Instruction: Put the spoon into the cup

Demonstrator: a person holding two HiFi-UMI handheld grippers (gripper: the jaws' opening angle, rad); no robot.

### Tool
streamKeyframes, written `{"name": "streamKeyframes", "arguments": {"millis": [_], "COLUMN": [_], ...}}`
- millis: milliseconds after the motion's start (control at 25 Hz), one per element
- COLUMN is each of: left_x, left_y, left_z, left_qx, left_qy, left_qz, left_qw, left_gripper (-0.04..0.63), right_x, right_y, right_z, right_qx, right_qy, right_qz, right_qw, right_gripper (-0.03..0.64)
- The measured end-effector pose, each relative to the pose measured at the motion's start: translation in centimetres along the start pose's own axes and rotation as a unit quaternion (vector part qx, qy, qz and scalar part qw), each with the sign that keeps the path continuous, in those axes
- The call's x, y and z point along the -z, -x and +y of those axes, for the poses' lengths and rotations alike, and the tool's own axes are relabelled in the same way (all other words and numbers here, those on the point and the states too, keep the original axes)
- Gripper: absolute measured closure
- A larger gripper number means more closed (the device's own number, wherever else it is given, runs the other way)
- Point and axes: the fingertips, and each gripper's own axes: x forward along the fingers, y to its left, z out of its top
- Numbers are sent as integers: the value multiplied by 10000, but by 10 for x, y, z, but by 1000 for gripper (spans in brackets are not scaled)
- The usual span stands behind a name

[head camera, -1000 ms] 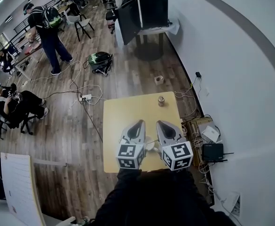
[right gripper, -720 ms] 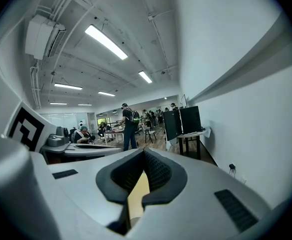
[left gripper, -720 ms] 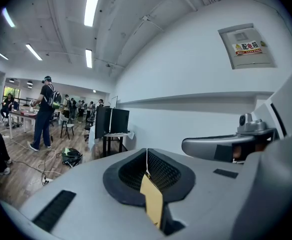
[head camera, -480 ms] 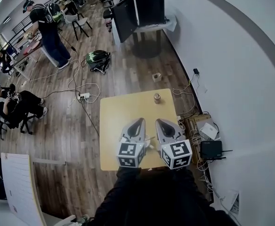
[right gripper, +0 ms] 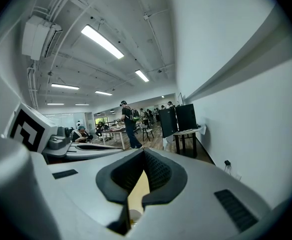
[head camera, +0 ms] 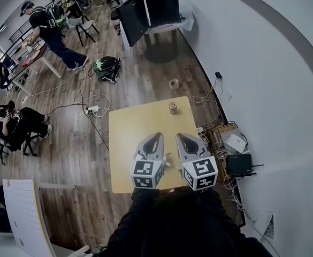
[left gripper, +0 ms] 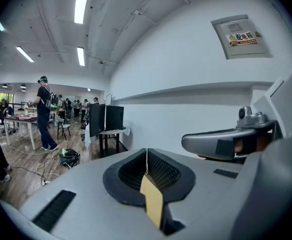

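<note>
A small brown cup (head camera: 173,107) stands near the far edge of the yellow table (head camera: 135,127). My left gripper (head camera: 153,142) and right gripper (head camera: 184,141) hover side by side over the table's near half, both pointing at the far edge. Each is shut with nothing between its jaws. The left gripper view shows the closed tips (left gripper: 146,151) meeting, and the right gripper view shows the same for the right gripper (right gripper: 144,150). A small pale thing (head camera: 167,163) lies on the table between and under the grippers. It is mostly hidden, and I cannot tell whether it is the spoon.
A white wall runs along the right. Cables, a white box (head camera: 234,143) and a black router (head camera: 237,164) lie on the floor right of the table. A small box (head camera: 173,83) sits on the floor beyond it. People, chairs and a power strip (head camera: 91,110) are off to the left.
The whole head view has shifted: the table and the cup sit a little further left and higher in the picture. The grippers keep their side-by-side pose, still shut.
</note>
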Motion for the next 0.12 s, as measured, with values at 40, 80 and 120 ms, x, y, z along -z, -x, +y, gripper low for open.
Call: {"name": "streamKeyframes", "arguments": {"millis": [40, 80, 120], "left_x": [1, 2, 3], "left_y": [-2, -4, -6], "left_z": [-2, -4, -6], "left_qx": [5, 10, 14], "left_qy": [2, 8, 16], "left_qz": [8, 14, 19], "left_qw": [10000, 10000, 10000], "left_gripper": [560, 560, 560], "right_x": [1, 2, 2], "right_y": [1, 2, 4], "right_z": [-3, -6, -9], "right_qx": [14, 28, 42], "right_qy": [-5, -10, -16], "right_qz": [2, 3, 4], "right_qw": [10000, 10000, 10000], "right_gripper": [595, 595, 595]}}
